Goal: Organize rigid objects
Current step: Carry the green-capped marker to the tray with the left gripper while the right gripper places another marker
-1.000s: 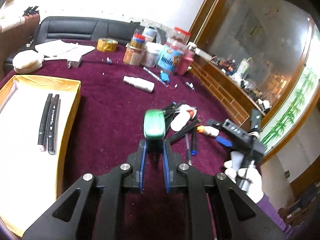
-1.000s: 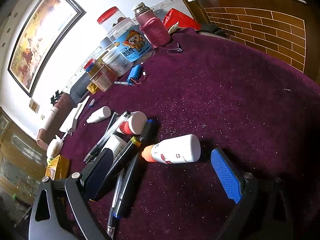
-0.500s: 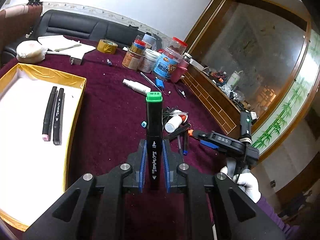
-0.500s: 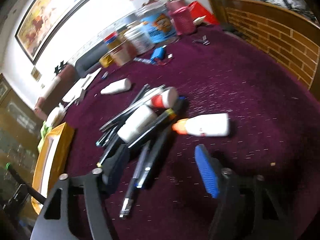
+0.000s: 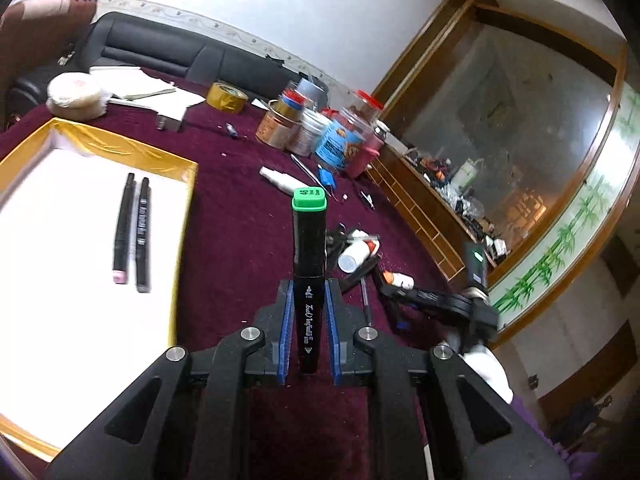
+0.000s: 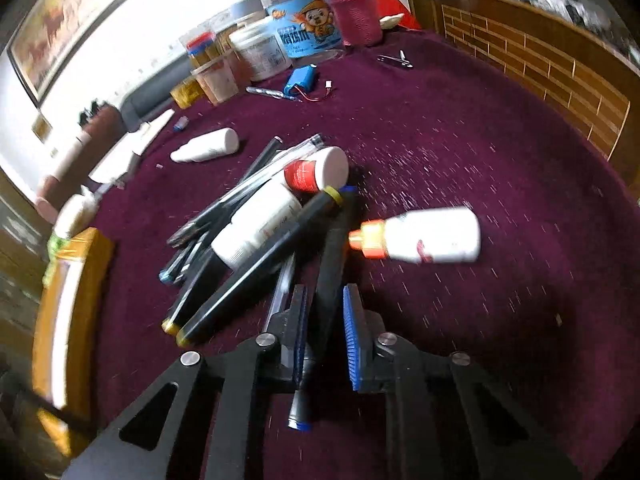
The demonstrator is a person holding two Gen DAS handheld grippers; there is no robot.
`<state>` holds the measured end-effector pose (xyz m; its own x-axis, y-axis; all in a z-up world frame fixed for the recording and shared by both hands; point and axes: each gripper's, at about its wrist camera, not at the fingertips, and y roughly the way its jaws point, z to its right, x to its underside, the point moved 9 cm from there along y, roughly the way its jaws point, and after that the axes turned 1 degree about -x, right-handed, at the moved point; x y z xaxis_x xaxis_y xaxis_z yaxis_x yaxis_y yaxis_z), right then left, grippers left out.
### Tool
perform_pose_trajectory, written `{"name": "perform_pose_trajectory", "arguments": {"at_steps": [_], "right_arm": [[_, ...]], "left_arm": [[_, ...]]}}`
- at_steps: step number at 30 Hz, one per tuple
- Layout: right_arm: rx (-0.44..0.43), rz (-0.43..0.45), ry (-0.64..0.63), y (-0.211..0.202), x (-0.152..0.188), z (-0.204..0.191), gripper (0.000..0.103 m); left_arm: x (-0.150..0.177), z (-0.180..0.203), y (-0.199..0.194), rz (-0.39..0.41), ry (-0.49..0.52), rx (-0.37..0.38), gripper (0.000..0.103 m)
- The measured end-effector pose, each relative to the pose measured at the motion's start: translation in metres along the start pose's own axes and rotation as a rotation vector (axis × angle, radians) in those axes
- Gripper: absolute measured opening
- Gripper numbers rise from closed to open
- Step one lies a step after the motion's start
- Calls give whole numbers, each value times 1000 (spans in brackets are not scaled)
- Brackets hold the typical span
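My left gripper (image 5: pixel 307 294) is shut on a black marker with a green cap (image 5: pixel 308 240), held above the purple tablecloth and pointing away from me. To its left lies a gold-rimmed white box (image 5: pixel 188 184) with two black markers (image 5: pixel 132 232) side by side in it. My right gripper (image 6: pixel 326 320) is closing its jaws on a black marker (image 6: pixel 334 248) at the near edge of a pile of pens, markers and white bottles (image 6: pixel 260 220). Both blue pads touch that marker's sides. A white bottle with an orange cap (image 6: pixel 432 236) lies just right of it.
Jars and cans (image 6: pixel 296 36) stand at the back of the table, with a blue battery pack (image 6: pixel 300 80), a nail clipper (image 6: pixel 394 60) and a white spray bottle (image 6: pixel 208 148) in front of them. A yellow tape roll (image 5: pixel 226 98) and papers lie beyond the box. A white-gloved hand (image 5: pixel 484 364) holds the right gripper.
The right gripper's jaws went from wide open to closed around the black marker. The left gripper has carried the green-capped marker leftwards, closer to the box, turning it to point away.
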<state>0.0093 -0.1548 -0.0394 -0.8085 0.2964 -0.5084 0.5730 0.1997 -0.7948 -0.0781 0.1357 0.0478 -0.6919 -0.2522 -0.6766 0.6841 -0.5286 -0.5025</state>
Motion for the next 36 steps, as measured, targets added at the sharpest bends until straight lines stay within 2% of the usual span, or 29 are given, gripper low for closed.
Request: {"name": "perform_pose_trajectory", "arguments": {"at_steps": [4, 5, 6, 7, 9, 13, 15, 17, 18, 22, 25, 29, 31, 33, 36], "right_arm": [[-128, 24, 0, -38, 7, -17, 14], [-147, 30, -12, -42, 4, -25, 12], [-202, 38, -34, -51, 3, -40, 1], [-250, 37, -52, -57, 2, -55, 1], [-278, 55, -114, -66, 0, -83, 1], [-212, 75, -225, -59, -1, -115, 1], [-130, 70, -237, -52, 3, -103, 2], [-97, 41, -208, -42, 6, -88, 8], [-96, 18, -181, -38, 9, -79, 13], [-117, -44, -137, -25, 22, -62, 14], [-196, -81, -161, -21, 37, -79, 14], [-261, -124, -212, -8, 55, -107, 16], [-236, -140, -243, 2, 65, -118, 19], [-164, -119, -300, 4, 70, -124, 35], [-107, -141, -348, 15, 85, -125, 34]], "left_arm": [[-8, -26, -23, 1, -71, 18, 12], [-11, -33, -30, 7, -89, 18, 12], [-14, -41, -38, 15, -106, 16, 12], [-17, -51, -48, 27, -121, 7, 12], [-21, -65, -59, 45, -134, -22, 12], [-23, -85, -78, 80, -155, -74, 12], [-21, -90, -82, 89, -158, -79, 12], [-19, -93, -80, 87, -162, -79, 12], [-19, -95, -77, 84, -164, -78, 12], [-18, -102, -68, 55, -171, -84, 12], [-17, -110, -60, 18, -174, -107, 12], [-22, -122, -49, -31, -179, -136, 12], [-27, -128, -40, -61, -175, -159, 12], [-32, -136, -29, -89, -182, -174, 12], [-46, -150, -7, -130, -200, -192, 12]]}}
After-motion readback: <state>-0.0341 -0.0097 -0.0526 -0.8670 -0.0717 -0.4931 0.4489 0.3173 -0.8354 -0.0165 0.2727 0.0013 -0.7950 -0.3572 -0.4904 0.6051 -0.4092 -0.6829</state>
